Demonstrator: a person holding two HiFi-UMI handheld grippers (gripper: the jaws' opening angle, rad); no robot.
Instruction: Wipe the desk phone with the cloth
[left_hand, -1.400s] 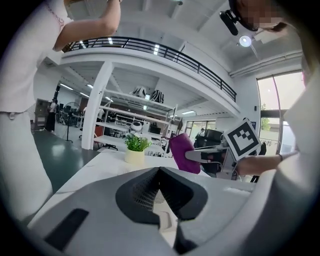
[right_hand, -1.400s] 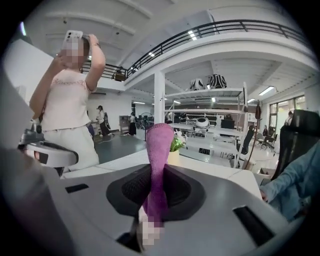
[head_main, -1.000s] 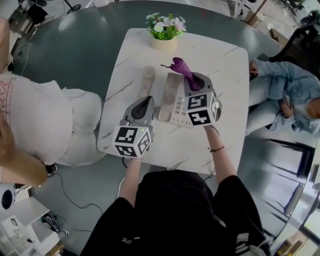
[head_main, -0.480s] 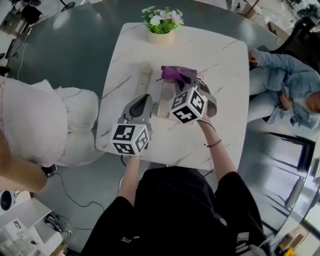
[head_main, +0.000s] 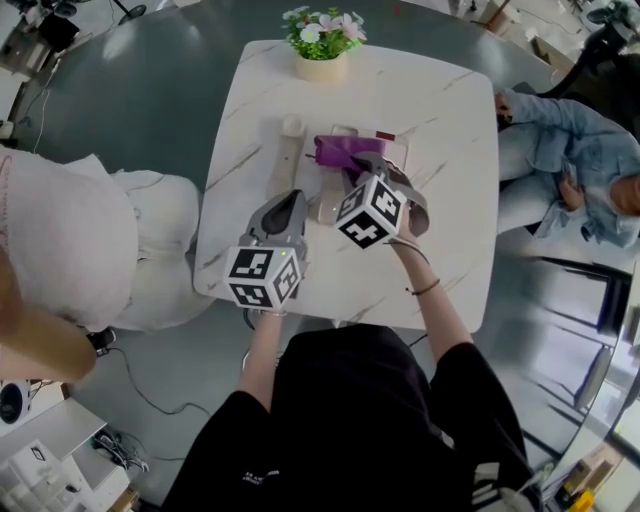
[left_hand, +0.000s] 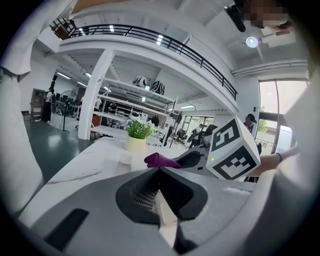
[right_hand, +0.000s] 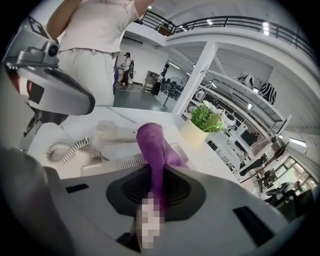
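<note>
The beige desk phone (head_main: 335, 195) sits mid-table, its handset (head_main: 289, 150) lying off the cradle just to its left, joined by a coiled cord (right_hand: 64, 152). My right gripper (head_main: 352, 168) is shut on the purple cloth (head_main: 345, 150), which lies across the phone's far end. In the right gripper view the cloth (right_hand: 153, 146) sticks out from between the jaws over the phone base (right_hand: 117, 162). My left gripper (head_main: 289, 203) hovers at the phone's near left, shut with nothing in it. From the left gripper view I see the cloth (left_hand: 161, 160) ahead.
A potted plant (head_main: 322, 45) stands at the far edge of the white marble table (head_main: 440, 200). One person in white stands at the left (head_main: 70, 240), and another in denim sits at the right (head_main: 565, 160).
The right gripper has turned and swung left and farther, laying the cloth from upright down onto the phone's far end. The left gripper has barely moved.
</note>
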